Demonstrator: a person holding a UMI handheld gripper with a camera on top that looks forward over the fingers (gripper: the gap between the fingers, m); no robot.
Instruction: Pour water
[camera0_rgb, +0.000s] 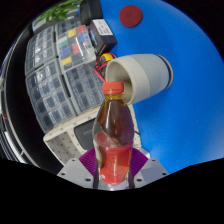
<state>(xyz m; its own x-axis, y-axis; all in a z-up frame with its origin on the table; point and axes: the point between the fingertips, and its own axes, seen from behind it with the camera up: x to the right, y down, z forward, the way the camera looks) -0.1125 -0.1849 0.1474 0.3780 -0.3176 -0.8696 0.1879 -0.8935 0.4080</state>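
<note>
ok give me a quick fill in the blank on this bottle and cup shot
1. The bottle held between the gripper fingers has an ____ cap.
2. The bottle's neck tilts toward the white ____.
3. The cup lies on a ____ surface.
4. A red ____ lies beyond the cup.

Missing words: orange; cup; blue; disc

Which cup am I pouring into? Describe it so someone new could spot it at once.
Start from the blue table. The gripper holds a bottle with an orange cap and reddish-brown liquid between its fingers. The cup appears just beyond that cap: pale, cylindrical, its open mouth toward the camera. Unlike the flat red disc farther back, it is hollow.
</note>
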